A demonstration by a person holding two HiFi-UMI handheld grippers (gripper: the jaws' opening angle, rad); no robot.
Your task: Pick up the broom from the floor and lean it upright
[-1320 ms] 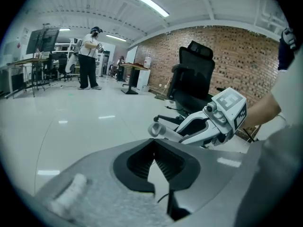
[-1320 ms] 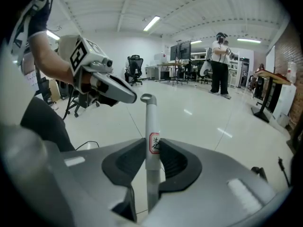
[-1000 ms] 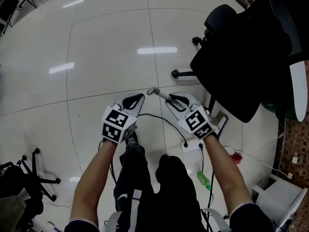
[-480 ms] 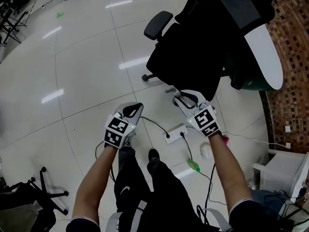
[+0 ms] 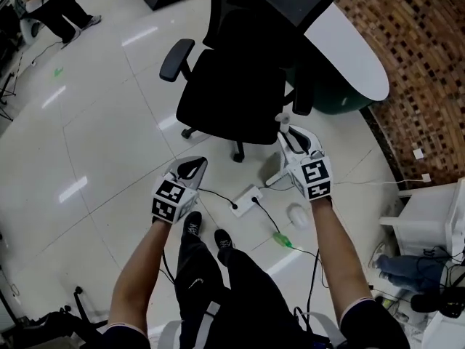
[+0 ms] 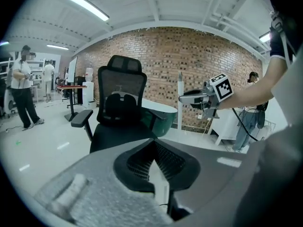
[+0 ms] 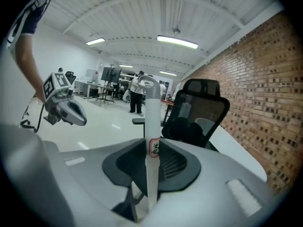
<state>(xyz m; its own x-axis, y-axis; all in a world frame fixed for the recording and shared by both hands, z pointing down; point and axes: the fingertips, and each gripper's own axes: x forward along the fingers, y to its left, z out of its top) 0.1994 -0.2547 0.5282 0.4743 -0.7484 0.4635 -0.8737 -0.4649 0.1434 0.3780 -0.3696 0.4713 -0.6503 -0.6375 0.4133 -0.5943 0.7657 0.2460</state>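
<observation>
The broom's white handle (image 7: 152,122) stands upright between the jaws of my right gripper (image 7: 152,148), which is shut on it just below a red-bordered label. From the head view, the handle's tip (image 5: 282,121) pokes up just beyond the right gripper (image 5: 294,138), close to the black office chair. The broom's head is hidden. In the left gripper view the pole (image 6: 180,100) rises vertically from the right gripper (image 6: 199,97). My left gripper (image 5: 187,168) hovers apart at the left, its fingertips meeting with nothing between them (image 6: 154,148).
A black office chair (image 5: 232,86) stands directly ahead, with a white tabletop (image 5: 349,49) and brick wall (image 5: 421,42) behind it. A power strip (image 5: 245,201) and cables lie by my feet. White furniture (image 5: 429,224) is at the right. People (image 6: 21,93) stand far off.
Both grippers have risen, and the view has swung toward the chair and the wall. The broom handle, which lay slanted near the floor, now stands upright in the right gripper.
</observation>
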